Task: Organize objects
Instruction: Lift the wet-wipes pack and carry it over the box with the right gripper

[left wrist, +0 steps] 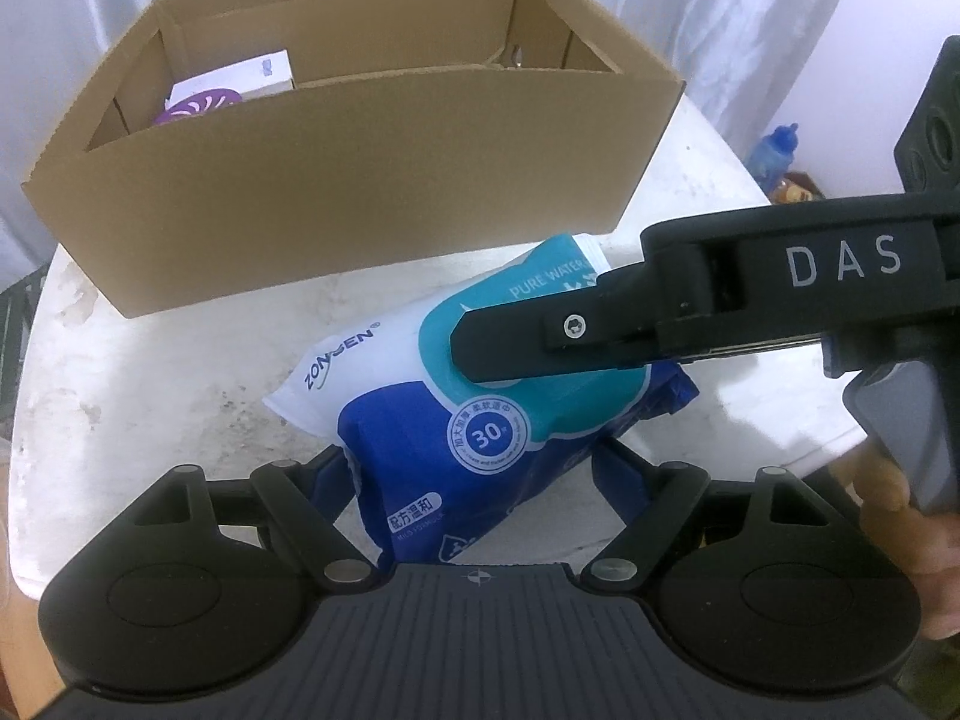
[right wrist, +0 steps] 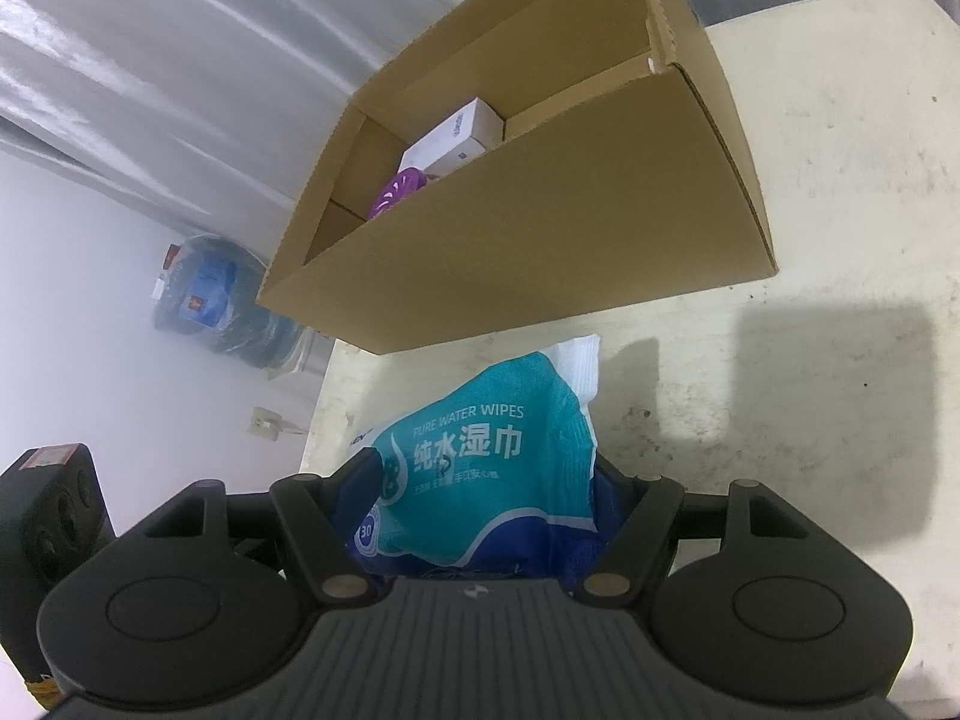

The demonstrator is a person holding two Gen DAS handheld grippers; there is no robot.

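I hold the wipes point(left wrist: 414, 414) in both grippers, left point(left wrist: 474, 480) and right point(right wrist: 480, 498), each clamped on it. The box point(left wrist: 360, 198) lies just beyond, near the table's point(left wrist: 120, 372) far edge.

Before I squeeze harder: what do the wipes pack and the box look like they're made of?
Wipes pack: soft plastic film by the look, glossy print, creases and a crimped end seal; likely yields under pressure.
Box: brown corrugated cardboard, matte, with raw cut edges and folded flaps; looks stiff.

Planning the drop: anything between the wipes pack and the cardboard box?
Only the box's near wall. The wipes pack, held between both grippers' fingers, sits just before it on the table. Inside, a white carton and purple item fill one end.
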